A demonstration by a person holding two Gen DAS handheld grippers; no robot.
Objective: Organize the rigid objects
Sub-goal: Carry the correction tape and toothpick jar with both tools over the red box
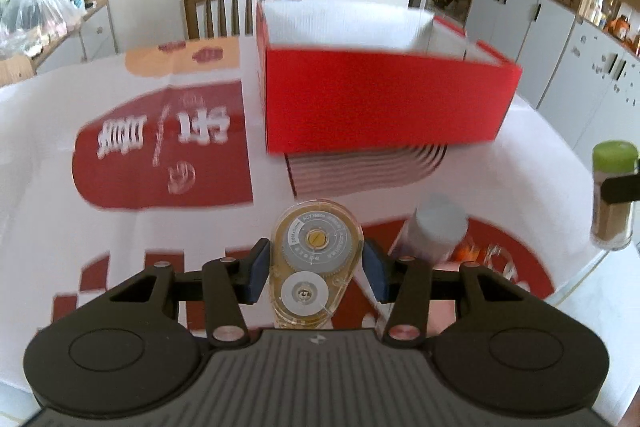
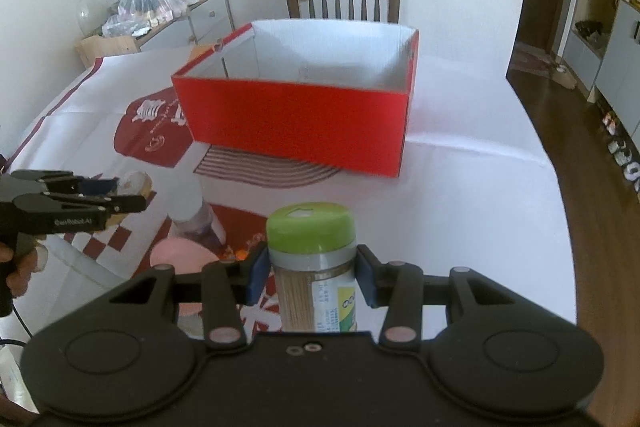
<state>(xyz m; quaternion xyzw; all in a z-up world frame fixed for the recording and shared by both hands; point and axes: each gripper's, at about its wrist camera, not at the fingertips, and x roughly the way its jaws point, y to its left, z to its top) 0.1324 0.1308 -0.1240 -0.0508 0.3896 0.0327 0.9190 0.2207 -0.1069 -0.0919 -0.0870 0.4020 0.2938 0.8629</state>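
Observation:
My left gripper (image 1: 316, 269) is shut on a clear yellow correction tape dispenser (image 1: 314, 263) and holds it above the table, short of the red box (image 1: 384, 103). My right gripper (image 2: 312, 277) is shut on a toothpick jar with a green lid (image 2: 312, 259), held upright above the table. The open red box (image 2: 304, 115) with a white inside stands ahead in the right wrist view. The jar also shows at the right edge of the left wrist view (image 1: 614, 195). The left gripper shows at the left of the right wrist view (image 2: 116, 195).
A white-capped bottle (image 2: 192, 211) and a pink round lid (image 2: 182, 255) lie on the red-and-white tablecloth (image 2: 460, 187). A striped mat (image 2: 264, 167) lies under the box. A wooden chair (image 2: 344, 1) stands behind the table. Cabinets (image 1: 560, 27) line the right.

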